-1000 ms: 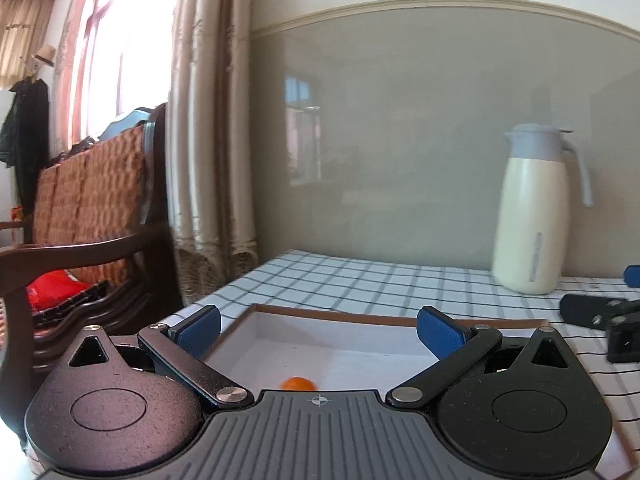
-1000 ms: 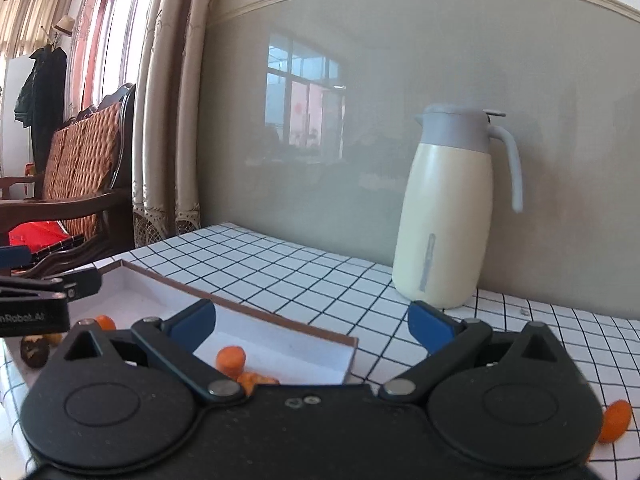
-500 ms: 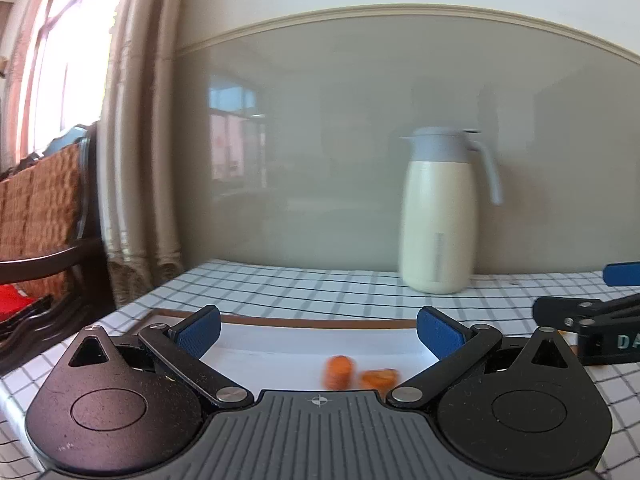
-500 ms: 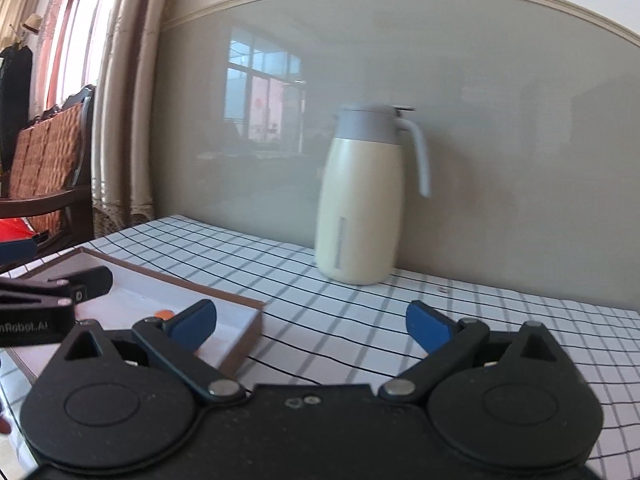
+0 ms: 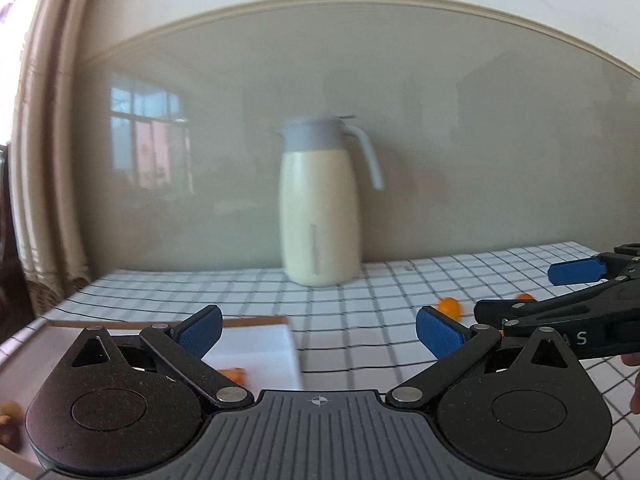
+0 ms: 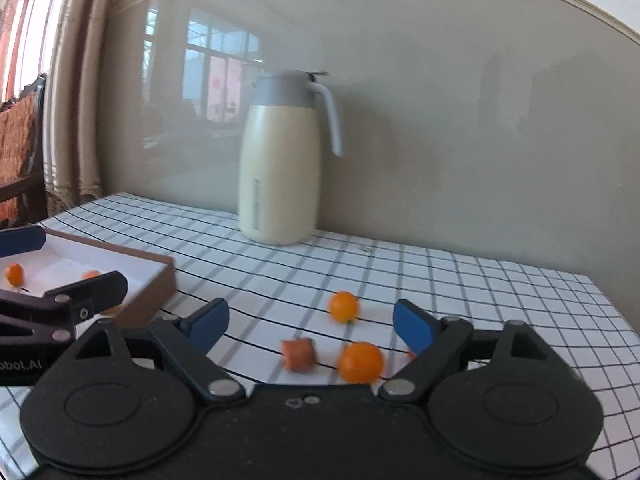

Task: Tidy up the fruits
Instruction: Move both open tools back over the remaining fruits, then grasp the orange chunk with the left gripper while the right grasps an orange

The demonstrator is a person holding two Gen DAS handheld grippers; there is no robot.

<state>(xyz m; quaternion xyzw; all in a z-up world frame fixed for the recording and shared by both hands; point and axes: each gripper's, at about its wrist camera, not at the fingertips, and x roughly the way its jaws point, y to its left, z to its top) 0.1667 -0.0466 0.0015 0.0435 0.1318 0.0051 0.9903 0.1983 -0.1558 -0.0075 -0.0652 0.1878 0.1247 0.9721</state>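
In the right wrist view my right gripper (image 6: pixel 310 322) is open and empty above the checked tablecloth. Between its fingers lie a small orange fruit (image 6: pixel 343 306), a larger one (image 6: pixel 360 362) and a reddish-brown piece (image 6: pixel 298 354). A brown-rimmed white tray (image 6: pixel 158 282) at the left holds small orange fruits (image 6: pixel 15 273). In the left wrist view my left gripper (image 5: pixel 318 330) is open and empty over the tray's right corner (image 5: pixel 290 340). An orange fruit (image 5: pixel 449 305) lies on the cloth near the right gripper (image 5: pixel 560 304), which is seen from the side.
A cream jug with a grey lid (image 6: pixel 286 160) stands at the back by the wall, also in the left wrist view (image 5: pixel 320 204). Curtains (image 6: pixel 76 80) and a wooden chair (image 6: pixel 20 152) are at the left. The table's right edge (image 6: pixel 616 312) is near.
Both views have swung right. The tray has slid to the left, and loose fruits on the cloth have come into view between the right gripper's fingers. Both grippers have stayed open.
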